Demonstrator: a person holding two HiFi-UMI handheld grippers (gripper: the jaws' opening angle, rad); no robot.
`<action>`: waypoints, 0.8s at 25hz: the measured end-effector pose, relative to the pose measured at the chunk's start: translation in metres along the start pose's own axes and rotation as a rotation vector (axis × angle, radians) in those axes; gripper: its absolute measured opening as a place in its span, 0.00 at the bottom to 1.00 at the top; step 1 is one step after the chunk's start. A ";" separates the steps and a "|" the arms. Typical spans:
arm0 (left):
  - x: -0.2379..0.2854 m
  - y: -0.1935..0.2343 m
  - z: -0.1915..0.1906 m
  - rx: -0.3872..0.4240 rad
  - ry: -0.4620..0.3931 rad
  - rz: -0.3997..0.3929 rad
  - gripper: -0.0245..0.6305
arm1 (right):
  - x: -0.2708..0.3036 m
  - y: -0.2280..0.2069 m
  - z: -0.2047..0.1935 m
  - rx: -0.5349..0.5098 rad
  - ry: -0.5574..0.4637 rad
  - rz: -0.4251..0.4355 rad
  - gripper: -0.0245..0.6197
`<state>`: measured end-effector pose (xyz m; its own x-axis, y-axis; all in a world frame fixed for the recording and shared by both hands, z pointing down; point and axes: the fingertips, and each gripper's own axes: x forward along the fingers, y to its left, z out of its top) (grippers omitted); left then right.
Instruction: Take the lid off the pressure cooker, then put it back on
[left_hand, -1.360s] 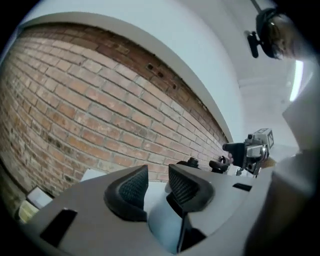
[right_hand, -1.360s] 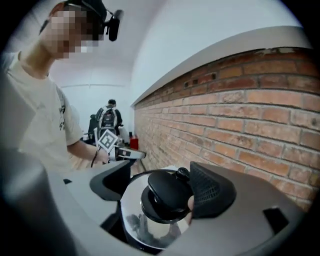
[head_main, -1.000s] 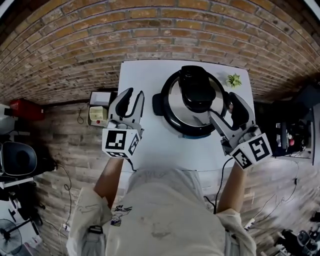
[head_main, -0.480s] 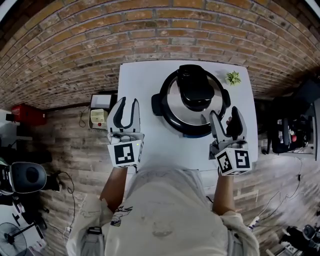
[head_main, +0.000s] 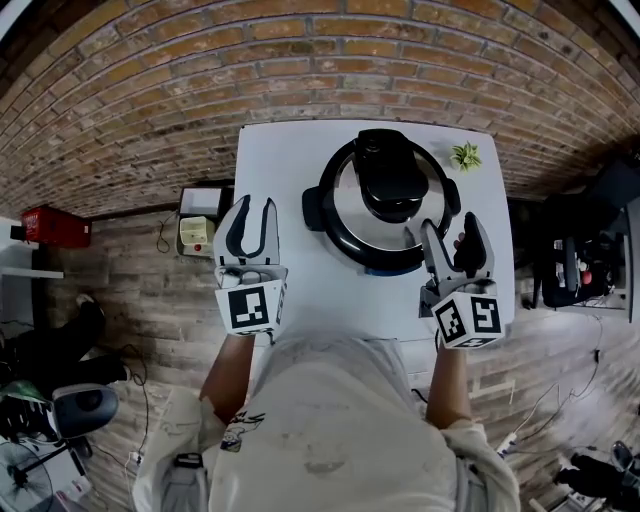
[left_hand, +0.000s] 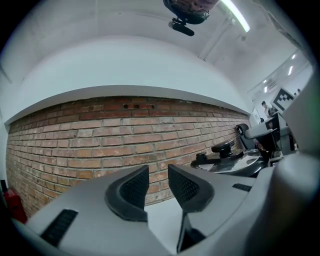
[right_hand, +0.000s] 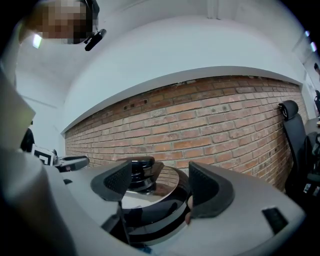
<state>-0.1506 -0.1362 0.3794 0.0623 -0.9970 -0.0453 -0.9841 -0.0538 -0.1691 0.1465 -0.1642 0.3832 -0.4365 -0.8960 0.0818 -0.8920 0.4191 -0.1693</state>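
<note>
Person in a light shirt (head_main: 320, 420) is standing at the near edge of a white table (head_main: 285, 160), holding one gripper in each hand, both pointing level toward the wall.

Left gripper (head_main: 254, 207) is hovering over the table's left part, well apart from the cooker. Its jaws are standing a little apart with nothing between them; only table and brick are showing through the gap.

Right gripper (head_main: 448, 225) is sitting just beside the near right rim of the pressure cooker (head_main: 385, 245). Its jaws are spread wide and pinching nothing. In the right gripper view the cooker is showing through the gap beyond the pads, and they are not pressing on it.

Pressure cooker is standing upright on the far right half of the table. The lid (head_main: 348, 198) is sitting on the pot, shiny steel, with its black handle (head_main: 390, 172) lying across the top.

A small green plant (head_main: 466, 157) is standing at the far right corner of the table, just beside the cooker.

A brick wall (head_main: 300, 60) is running behind the table.
</note>
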 end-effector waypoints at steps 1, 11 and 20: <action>0.000 0.000 -0.001 0.001 0.005 0.002 0.24 | 0.000 0.000 0.000 -0.014 0.002 0.005 0.61; 0.005 0.001 -0.012 0.001 0.062 0.007 0.08 | -0.001 -0.013 0.002 -0.121 0.026 -0.057 0.18; 0.008 -0.012 -0.010 -0.048 0.070 -0.068 0.06 | -0.001 -0.018 0.002 -0.190 0.040 -0.108 0.06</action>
<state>-0.1396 -0.1444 0.3914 0.1188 -0.9923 0.0337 -0.9850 -0.1221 -0.1219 0.1634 -0.1708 0.3843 -0.3384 -0.9321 0.1291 -0.9382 0.3449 0.0304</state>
